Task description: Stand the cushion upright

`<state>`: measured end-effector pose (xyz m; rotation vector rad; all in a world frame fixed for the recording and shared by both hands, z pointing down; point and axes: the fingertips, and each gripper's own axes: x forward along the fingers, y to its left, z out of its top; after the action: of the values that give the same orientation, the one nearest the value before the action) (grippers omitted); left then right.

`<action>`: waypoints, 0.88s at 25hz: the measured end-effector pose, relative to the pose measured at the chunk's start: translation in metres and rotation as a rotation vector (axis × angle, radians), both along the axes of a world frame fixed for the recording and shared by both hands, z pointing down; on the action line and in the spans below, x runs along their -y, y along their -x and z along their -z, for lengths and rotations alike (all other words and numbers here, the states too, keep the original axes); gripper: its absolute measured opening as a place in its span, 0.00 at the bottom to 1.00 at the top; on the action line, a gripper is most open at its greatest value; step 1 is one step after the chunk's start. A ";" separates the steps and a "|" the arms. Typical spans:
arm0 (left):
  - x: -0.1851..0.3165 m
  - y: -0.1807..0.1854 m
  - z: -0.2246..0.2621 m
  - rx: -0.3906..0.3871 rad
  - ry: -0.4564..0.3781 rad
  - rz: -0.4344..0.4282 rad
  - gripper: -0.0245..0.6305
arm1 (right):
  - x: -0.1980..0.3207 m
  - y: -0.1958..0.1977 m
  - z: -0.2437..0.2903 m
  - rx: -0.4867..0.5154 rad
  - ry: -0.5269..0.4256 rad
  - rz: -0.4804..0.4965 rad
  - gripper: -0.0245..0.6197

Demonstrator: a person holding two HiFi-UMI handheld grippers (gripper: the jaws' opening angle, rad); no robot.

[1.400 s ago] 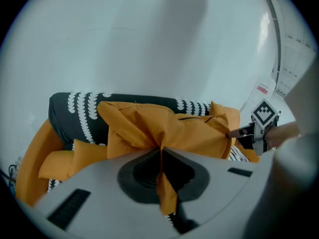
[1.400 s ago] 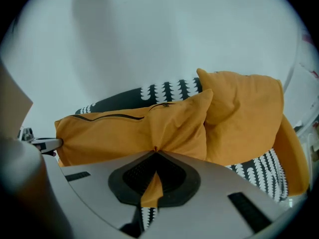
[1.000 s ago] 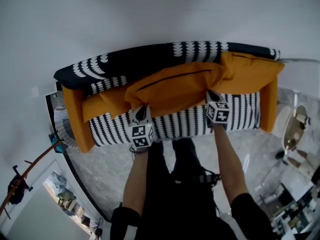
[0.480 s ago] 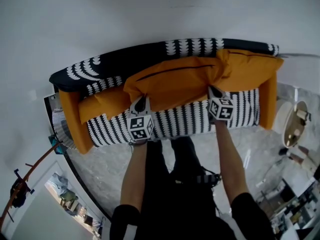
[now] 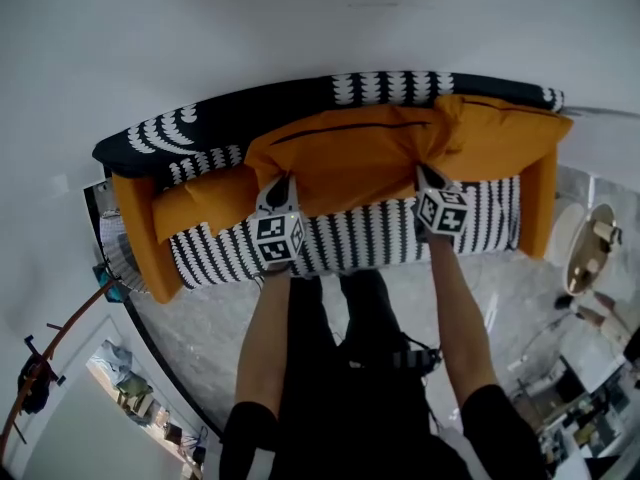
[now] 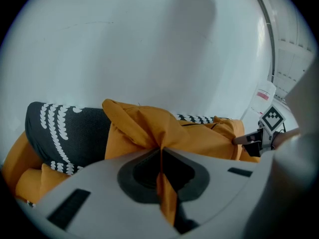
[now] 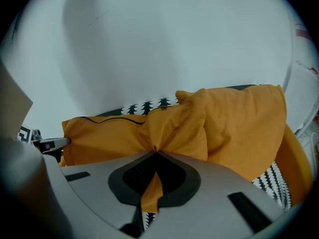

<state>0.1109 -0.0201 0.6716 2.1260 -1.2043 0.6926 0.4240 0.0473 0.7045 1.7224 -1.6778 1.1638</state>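
The black-and-white patterned sofa with orange arms [image 5: 380, 243] bears the long orange fabric cushion [image 5: 360, 158], which lies along the seat close to the backrest. The left gripper [image 5: 283, 190] and right gripper [image 5: 425, 176] are each clamped tight on a pinched fold of its near edge. Both hold only thin cover fabric, so a fold could slip free. The limp filling might also sag between the 2 grips and topple toward the near side.

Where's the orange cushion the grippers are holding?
In the head view, the cushion is in the middle of the sofa against its back, pinched at its near edge by the left hand-held gripper and the right hand-held gripper.
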 end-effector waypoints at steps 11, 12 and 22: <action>0.020 0.004 -0.027 0.026 0.038 0.019 0.04 | 0.013 0.006 -0.020 0.017 0.032 -0.028 0.04; 0.021 0.005 -0.029 0.025 0.041 0.022 0.04 | 0.013 0.007 -0.022 0.015 0.036 -0.028 0.04; 0.020 0.008 -0.034 0.026 0.055 0.036 0.04 | 0.010 0.008 -0.026 -0.007 0.050 -0.027 0.05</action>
<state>0.1026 -0.0405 0.7056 2.0516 -1.2205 0.7305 0.4156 0.0372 0.7308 1.7215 -1.6119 1.2006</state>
